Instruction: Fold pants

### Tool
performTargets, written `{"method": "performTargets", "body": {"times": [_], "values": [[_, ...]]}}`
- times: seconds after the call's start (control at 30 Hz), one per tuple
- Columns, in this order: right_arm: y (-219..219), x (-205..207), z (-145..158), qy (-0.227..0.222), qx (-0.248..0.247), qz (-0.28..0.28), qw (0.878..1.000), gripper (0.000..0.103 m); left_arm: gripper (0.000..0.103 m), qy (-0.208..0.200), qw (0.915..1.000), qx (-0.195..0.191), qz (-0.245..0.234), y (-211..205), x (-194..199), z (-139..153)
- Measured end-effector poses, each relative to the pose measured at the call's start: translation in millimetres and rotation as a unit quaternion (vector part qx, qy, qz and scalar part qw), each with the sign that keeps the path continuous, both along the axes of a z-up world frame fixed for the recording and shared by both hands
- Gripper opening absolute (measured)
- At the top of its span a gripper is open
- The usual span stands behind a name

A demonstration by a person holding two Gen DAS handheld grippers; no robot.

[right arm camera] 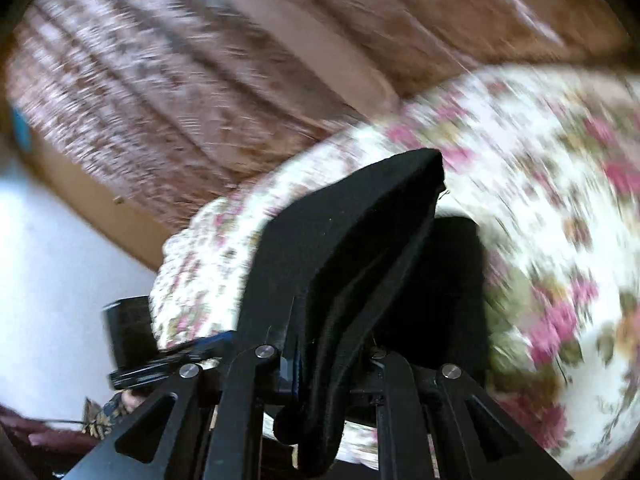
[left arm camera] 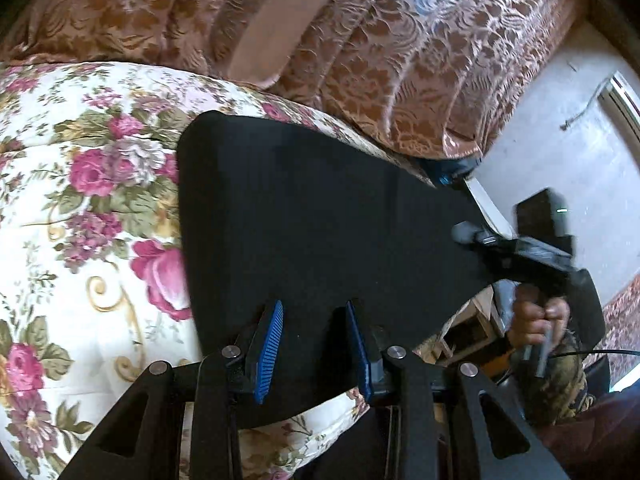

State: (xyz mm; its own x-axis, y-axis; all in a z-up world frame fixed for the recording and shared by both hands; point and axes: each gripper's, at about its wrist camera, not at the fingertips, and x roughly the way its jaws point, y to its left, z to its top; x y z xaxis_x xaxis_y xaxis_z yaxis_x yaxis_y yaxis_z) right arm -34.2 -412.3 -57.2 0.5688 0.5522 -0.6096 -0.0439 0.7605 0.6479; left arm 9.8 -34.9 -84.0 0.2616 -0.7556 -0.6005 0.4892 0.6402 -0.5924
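The right gripper (right arm camera: 320, 364) is clamped on a bunched edge of the black pants (right arm camera: 344, 240), lifting it off the floral quilt (right arm camera: 560, 200) ahead. The left gripper (left arm camera: 314, 344) hangs unclenched over the flat pants (left arm camera: 320, 208). Judged mid-fold: next, carry the edge across and lay it squarely.

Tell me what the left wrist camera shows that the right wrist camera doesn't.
Only the left wrist view shows the left gripper, its blue-padded jaws open over the flat black fabric pants, and the person's right hand squeezing the other tool's handle.

Only the right wrist view shows the right gripper shut on a bunched fold of the pants.

Both show the pants, the rose-patterned floral bedspread and the brown brocade cushions.
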Motion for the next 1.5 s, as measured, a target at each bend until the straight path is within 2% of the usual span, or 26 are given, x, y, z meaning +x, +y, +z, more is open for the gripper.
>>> {"method": "performTargets", "body": {"times": [0.1, 0.23, 0.27, 0.37, 0.53, 0.7, 0.9, 0.93, 0.97, 1.0, 1.1, 1.3, 1.5], "values": [[-12.7, 1.5, -32.7, 0.035, 0.012, -0.016, 0.999, 0.013, 0.032, 0.000, 1.0000, 0.005, -0.004, -5.4, -1.2, 0.6], [-21.3, -2.3, -51.5, 0.049, 0.034, -0.030, 0.998, 0.017, 0.032, -0.002, 0.9999, 0.016, -0.006, -9.5, -5.0, 0.2], [-25.2, -4.4, -51.7, 0.047, 0.042, -0.037, 0.997, 0.021, 0.032, -0.004, 0.9998, 0.020, -0.006, -10.1, -5.3, 0.2], [-28.2, -11.1, -43.3, 0.045, 0.031, -0.056, 0.997, 0.030, 0.032, -0.012, 0.9994, 0.031, -0.003, -13.3, -6.4, 1.3], [-44.4, -45.6, -13.6, 0.022, 0.014, -0.093, 0.995, 0.030, 0.032, -0.031, 0.9980, 0.055, -0.002, -20.1, -8.2, 4.3], [-20.7, -67.1, 13.6, 0.011, -0.022, -0.067, 0.997, 0.029, 0.032, -0.047, 0.9962, 0.073, -0.001, -26.7, -11.2, 7.0], [4.0, -64.5, 0.8, 0.043, -0.096, -0.064, 0.992, 0.029, 0.032, -0.053, 0.9956, 0.078, 0.001, -28.1, -11.8, 6.9], [6.1, -62.9, -3.5, 0.048, -0.108, -0.067, 0.991, 0.029, 0.032, -0.055, 0.9953, 0.080, 0.002, -28.5, -12.2, 7.3], [8.3, -60.2, -7.8, 0.058, -0.124, -0.068, 0.988, 0.020, 0.032, -0.057, 0.9950, 0.083, 0.002, -28.7, -12.8, 7.4], [10.7, -58.7, -10.6, 0.065, -0.143, -0.071, 0.985, 0.007, 0.032, -0.061, 0.9943, 0.088, 0.002, -29.6, -13.4, 7.7], [13.8, -60.2, -10.4, 0.064, -0.167, -0.069, 0.981, 0.003, 0.034, -0.070, 0.9923, 0.102, 0.001, -32.7, -15.4, 8.1], [18.7, -70.6, 2.0, 0.049, -0.192, -0.062, 0.978, 0.002, 0.035, -0.083, 0.9878, 0.131, 0.014, -40.0, -18.6, 10.7], [22.5, -70.5, -11.9, 0.069, -0.207, -0.063, 0.974, 0.002, 0.035, -0.090, 0.9845, 0.149, 0.017, -44.5, -22.0, 11.6]]}}
